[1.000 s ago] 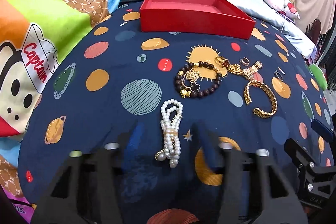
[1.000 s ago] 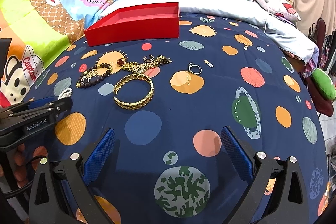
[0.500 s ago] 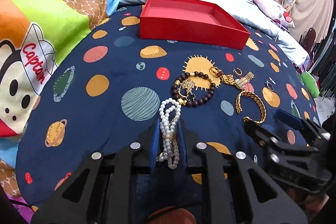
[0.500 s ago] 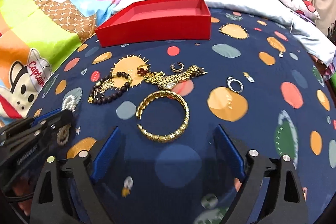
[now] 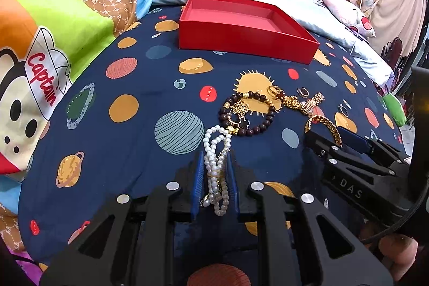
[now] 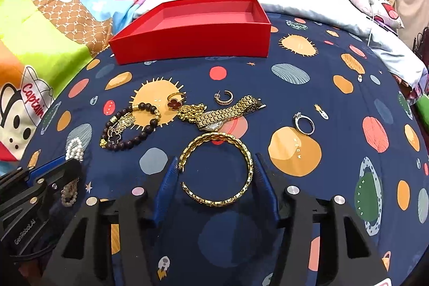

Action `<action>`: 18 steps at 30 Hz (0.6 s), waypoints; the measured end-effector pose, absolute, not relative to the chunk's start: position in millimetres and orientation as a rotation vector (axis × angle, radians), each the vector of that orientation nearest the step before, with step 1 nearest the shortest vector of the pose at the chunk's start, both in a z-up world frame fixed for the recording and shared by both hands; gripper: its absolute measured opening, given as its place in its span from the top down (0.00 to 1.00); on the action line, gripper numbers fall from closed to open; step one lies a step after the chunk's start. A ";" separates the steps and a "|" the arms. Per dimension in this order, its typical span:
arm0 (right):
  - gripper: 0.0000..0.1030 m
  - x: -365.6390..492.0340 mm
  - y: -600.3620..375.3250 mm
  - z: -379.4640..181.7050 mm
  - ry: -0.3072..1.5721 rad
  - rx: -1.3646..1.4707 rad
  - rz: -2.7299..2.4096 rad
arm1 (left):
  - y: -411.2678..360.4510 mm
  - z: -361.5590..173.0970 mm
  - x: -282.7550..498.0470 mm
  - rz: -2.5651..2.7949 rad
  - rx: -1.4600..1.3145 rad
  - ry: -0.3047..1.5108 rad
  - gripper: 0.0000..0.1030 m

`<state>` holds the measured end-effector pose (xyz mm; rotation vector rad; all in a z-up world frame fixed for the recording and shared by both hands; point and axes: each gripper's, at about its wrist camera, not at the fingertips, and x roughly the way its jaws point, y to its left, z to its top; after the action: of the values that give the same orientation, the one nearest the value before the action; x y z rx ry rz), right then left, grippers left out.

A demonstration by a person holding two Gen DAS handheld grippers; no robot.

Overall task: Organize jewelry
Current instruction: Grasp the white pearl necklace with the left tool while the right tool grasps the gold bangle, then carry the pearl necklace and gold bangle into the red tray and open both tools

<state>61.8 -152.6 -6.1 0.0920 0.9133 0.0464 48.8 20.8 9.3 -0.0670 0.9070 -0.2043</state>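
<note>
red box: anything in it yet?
Empty as far as visible. The open red cardboard box shows bare floor in both views; the strip behind its near wall is hidden.

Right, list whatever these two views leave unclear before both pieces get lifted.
- Pearl bracelet: the right wrist view shows only its ends; the left hand-held gripper covers the middle.
- Gold bangle: in the left wrist view its near half sits behind the right hand-held gripper.
- Whether the right hand-held gripper's pads touch the bangle: cannot tell.
- Red box: the floor along its near wall is hidden in both views.
- Watch dial: too small.
</note>
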 end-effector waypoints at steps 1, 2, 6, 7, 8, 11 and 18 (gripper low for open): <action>0.46 60.3 -153.6 -5.4 0.910 0.098 0.054 | 20.9 9.4 48.8 -0.204 -0.068 0.906 0.83; 0.47 58.8 -154.4 -4.5 0.906 0.104 0.059 | 21.3 10.9 48.9 -0.208 -0.071 0.903 0.83; 0.47 53.3 -160.2 6.2 0.887 0.122 0.070 | 22.2 22.2 49.4 -0.232 -0.079 0.886 0.83; 0.47 53.1 -162.4 10.2 0.880 0.127 0.074 | 22.1 26.5 50.9 -0.240 -0.080 0.880 0.83; 0.47 54.1 -165.2 16.2 0.870 0.131 0.077 | 21.9 32.2 53.2 -0.251 -0.082 0.869 0.83; 0.47 62.3 -173.2 36.5 0.829 0.128 0.080 | 19.8 49.9 61.7 -0.273 -0.073 0.830 0.83; 0.47 117.3 -192.1 76.7 0.752 0.152 0.118 | 9.2 97.4 118.3 -0.312 -0.055 0.716 0.83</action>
<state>117.3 -192.1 76.7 0.1525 0.7517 0.1176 118.3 9.2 97.4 -0.0546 0.7159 -0.3122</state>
